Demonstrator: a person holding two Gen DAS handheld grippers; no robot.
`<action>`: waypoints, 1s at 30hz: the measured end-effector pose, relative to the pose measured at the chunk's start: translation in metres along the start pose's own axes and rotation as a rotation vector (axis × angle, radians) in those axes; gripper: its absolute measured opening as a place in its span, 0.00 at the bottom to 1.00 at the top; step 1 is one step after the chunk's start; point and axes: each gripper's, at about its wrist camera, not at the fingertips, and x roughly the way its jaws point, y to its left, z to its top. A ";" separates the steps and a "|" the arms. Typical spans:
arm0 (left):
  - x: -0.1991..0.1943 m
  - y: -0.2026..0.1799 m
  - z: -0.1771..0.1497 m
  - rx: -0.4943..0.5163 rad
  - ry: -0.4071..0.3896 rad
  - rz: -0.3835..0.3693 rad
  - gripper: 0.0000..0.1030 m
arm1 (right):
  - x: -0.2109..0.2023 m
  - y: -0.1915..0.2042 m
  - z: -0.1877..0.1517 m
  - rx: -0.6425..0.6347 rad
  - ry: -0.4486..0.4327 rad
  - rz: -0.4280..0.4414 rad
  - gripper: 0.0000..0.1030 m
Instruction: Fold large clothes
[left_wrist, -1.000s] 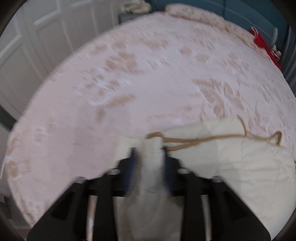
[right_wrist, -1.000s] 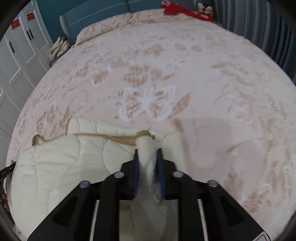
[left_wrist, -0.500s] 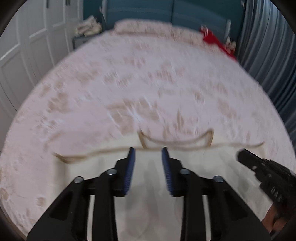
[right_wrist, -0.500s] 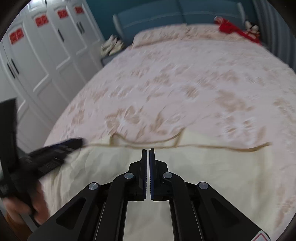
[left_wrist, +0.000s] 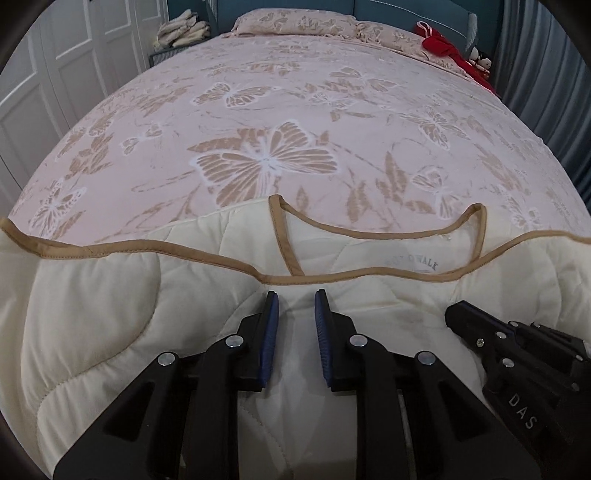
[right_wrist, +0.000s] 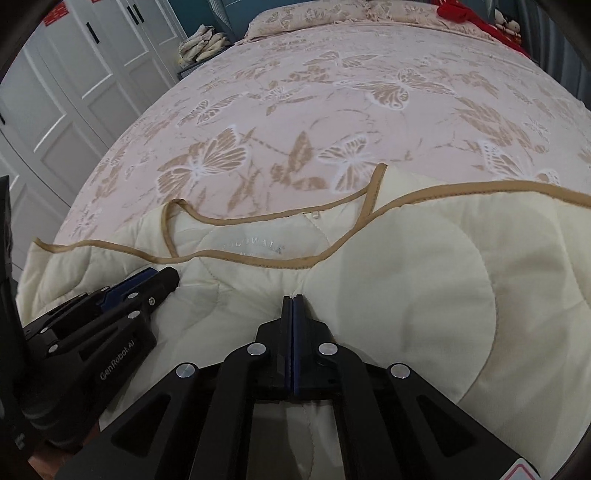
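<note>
Our left gripper (left_wrist: 295, 299) stands released, blue pads apart over the cloth; our right gripper (right_wrist: 293, 297) is clenched, pads pressed together, and whether a fold is pinched between them we cannot tell. Both lie over the cream quilted garment (left_wrist: 92, 295), spread flat at the near edge of the bed (left_wrist: 266, 110). Its padded panels are stitched in broad curves and edged with tan binding (left_wrist: 147, 254); a faint printed label (left_wrist: 410, 264) sits inside the neckline, partly illegible. The pink bedspread bears raised butterfly motifs. Far off lie a matching pillow (left_wrist: 295, 22), a red item (left_wrist: 439, 44) at far right, white panelled wardrobe doors (right_wrist: 74, 85) at left, and folded linens (left_wrist: 183, 31). The garment's lower part is cut off.
</note>
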 end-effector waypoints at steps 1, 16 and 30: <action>0.001 0.000 -0.001 0.001 -0.005 0.001 0.19 | 0.002 0.000 -0.001 -0.001 -0.005 -0.002 0.00; 0.011 -0.006 -0.004 0.017 -0.050 0.027 0.18 | 0.014 0.004 0.001 -0.024 -0.049 -0.030 0.00; 0.012 -0.011 -0.004 0.037 -0.057 0.062 0.18 | 0.016 0.004 0.003 -0.027 -0.061 -0.029 0.00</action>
